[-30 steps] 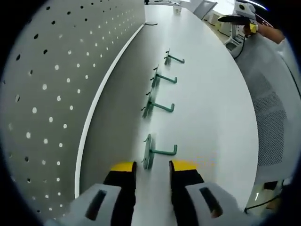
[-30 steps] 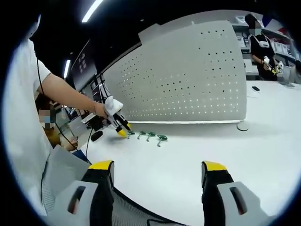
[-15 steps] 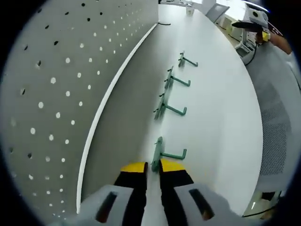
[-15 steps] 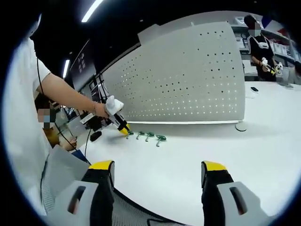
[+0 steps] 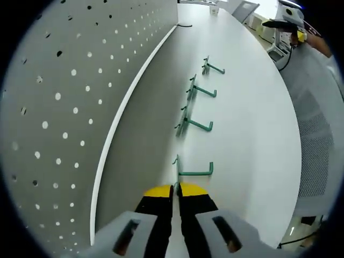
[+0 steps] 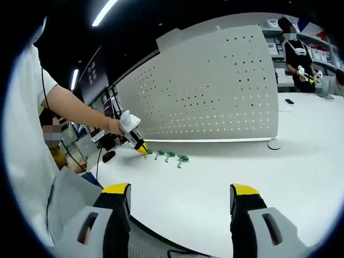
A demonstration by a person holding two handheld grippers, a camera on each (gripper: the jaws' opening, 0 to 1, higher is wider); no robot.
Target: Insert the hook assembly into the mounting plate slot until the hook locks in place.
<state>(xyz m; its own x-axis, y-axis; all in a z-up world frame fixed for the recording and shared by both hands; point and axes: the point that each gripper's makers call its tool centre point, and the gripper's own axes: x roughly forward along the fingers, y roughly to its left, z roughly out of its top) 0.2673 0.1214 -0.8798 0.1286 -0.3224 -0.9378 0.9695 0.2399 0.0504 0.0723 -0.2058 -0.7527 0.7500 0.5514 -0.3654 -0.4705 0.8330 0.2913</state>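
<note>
A green hook (image 5: 194,172) lies nearest on the white table (image 5: 252,129), and my left gripper (image 5: 176,189) is shut on its back plate. Three more green hooks (image 5: 193,124) lie in a row beyond it, along the foot of the grey perforated mounting plate (image 5: 59,107). In the right gripper view the left gripper (image 6: 138,146) touches the near end of the hook row (image 6: 169,156) before the mounting plate (image 6: 215,91). My right gripper (image 6: 180,201) hangs open over the table's near edge, far from the hooks, holding nothing.
A small round white object (image 6: 276,144) sits at the plate's right end. A person (image 6: 298,54) stands at the back right holding grippers. A mesh chair back (image 5: 317,140) borders the table. The person's arm (image 6: 75,107) reaches in from the left.
My left gripper's jaws have gone from open around the nearest hook to shut on its plate, and the hook has turned upright between them. The right gripper has stayed still.
</note>
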